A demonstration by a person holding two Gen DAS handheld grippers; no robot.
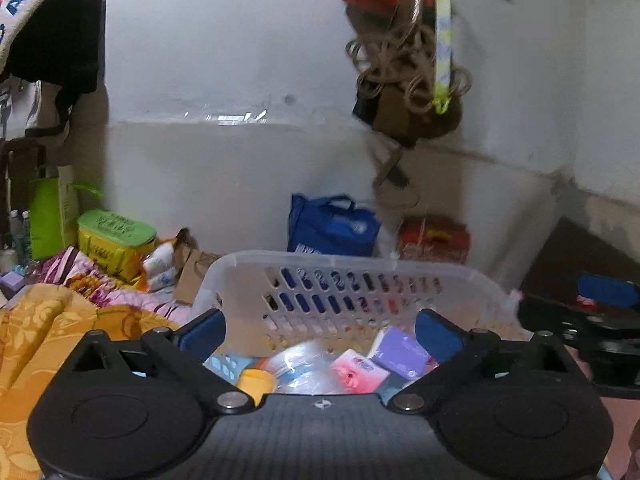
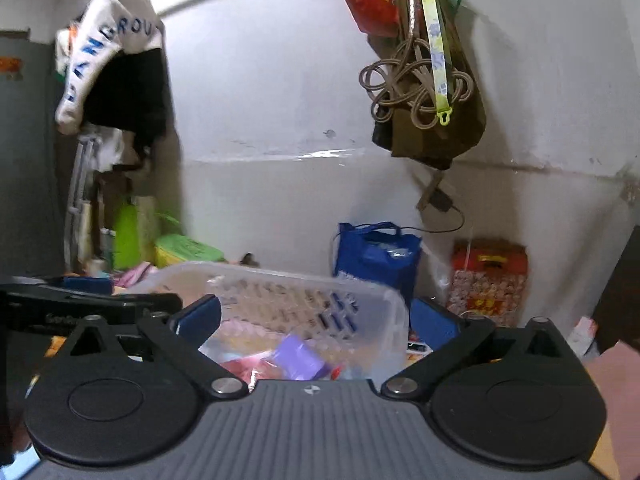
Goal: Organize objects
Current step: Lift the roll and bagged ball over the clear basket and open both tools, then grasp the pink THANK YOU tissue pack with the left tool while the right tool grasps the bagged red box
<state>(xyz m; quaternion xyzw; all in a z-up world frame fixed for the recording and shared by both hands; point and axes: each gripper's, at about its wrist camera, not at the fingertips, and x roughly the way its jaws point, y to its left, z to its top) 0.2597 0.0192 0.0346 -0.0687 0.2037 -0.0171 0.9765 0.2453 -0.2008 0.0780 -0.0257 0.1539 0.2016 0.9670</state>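
Note:
A clear plastic basket [image 1: 336, 268] with slotted walls lies in front of both grippers. It holds a purple pack [image 1: 400, 350], a pink pack [image 1: 358, 370], a yellow item [image 1: 256, 382] and a clear plastic bag [image 1: 300, 364]. My left gripper [image 1: 320, 334] is open above the basket's near side, empty. The basket also shows in the right wrist view [image 2: 288, 280], with the purple pack [image 2: 296, 354] inside. My right gripper [image 2: 316, 320] is open, its fingers either side of the basket's right end. The left gripper body [image 2: 80, 304] shows at that view's left.
An orange and floral blanket [image 1: 48, 320] lies to the left. A green-lidded yellow box [image 1: 116, 236], a blue bag [image 1: 332, 226] and a red box [image 1: 434, 238] stand along the white wall. Bags and cords [image 2: 420, 80] hang on the wall. Clothes [image 2: 116, 64] hang at left.

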